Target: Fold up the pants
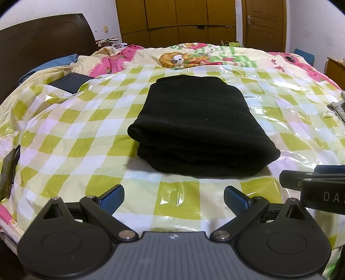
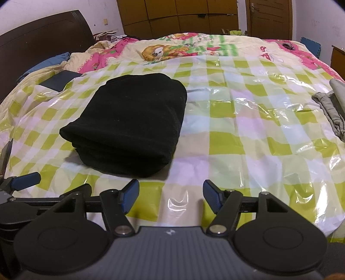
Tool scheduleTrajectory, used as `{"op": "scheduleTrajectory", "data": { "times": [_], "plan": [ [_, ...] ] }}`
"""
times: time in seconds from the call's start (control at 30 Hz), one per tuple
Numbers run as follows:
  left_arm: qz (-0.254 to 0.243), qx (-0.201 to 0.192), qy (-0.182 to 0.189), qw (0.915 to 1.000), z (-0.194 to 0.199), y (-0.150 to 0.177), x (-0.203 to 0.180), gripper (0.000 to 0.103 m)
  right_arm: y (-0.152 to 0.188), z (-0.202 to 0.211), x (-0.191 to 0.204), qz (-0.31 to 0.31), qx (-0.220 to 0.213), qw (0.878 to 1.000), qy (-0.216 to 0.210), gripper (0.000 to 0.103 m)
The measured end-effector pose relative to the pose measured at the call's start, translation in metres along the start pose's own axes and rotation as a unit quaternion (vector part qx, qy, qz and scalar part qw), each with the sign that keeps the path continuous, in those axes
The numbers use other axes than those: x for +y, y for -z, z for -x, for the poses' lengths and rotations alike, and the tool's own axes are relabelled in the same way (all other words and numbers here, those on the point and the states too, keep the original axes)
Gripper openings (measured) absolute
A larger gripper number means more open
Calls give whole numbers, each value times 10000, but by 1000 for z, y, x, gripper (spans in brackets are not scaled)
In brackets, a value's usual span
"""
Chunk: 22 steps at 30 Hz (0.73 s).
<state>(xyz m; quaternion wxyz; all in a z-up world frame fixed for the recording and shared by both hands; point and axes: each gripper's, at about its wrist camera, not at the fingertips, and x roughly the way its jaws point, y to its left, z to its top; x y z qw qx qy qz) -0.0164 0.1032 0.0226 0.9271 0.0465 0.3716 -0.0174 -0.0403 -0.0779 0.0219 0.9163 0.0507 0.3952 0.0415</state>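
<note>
A wide bed (image 1: 280, 64) fills both views, its cartoon-printed pink and cream quilt (image 1: 194, 56) overlaid with a glossy plastic sheet in green, white and yellow checks (image 1: 86, 129). Behind it stand a dark wooden headboard (image 1: 43, 41), a row of brown wooden wardrobes (image 1: 176, 19) and a brown door (image 1: 265, 23).

In the middle of the checked sheet lie the black fabric pants (image 1: 198, 125), folded into a thick, stacked rectangular bundle with its layered edge toward the cameras. A flat dark blue-black box (image 1: 71, 85) sits on the quilt near the headboard, and a crumpled grey garment (image 2: 332, 112) lies at the right edge of the bed.

The left tongs (image 1: 174, 199) hover just short of the bundle's near edge, blue pads spread wide and holding nothing. The right tongs (image 2: 171, 197) hang over bare sheet to the right of the pants, also parted and empty, touching no cloth.
</note>
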Motion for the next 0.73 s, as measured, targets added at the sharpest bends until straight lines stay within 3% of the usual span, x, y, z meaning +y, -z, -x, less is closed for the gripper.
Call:
{"op": "scheduleTrajectory", "data": {
  "times": [0.73],
  "plan": [
    [126, -70, 45, 9999, 1, 0, 4, 103, -1, 1, 2, -4, -43, 10000, -3, 70]
  ]
}}
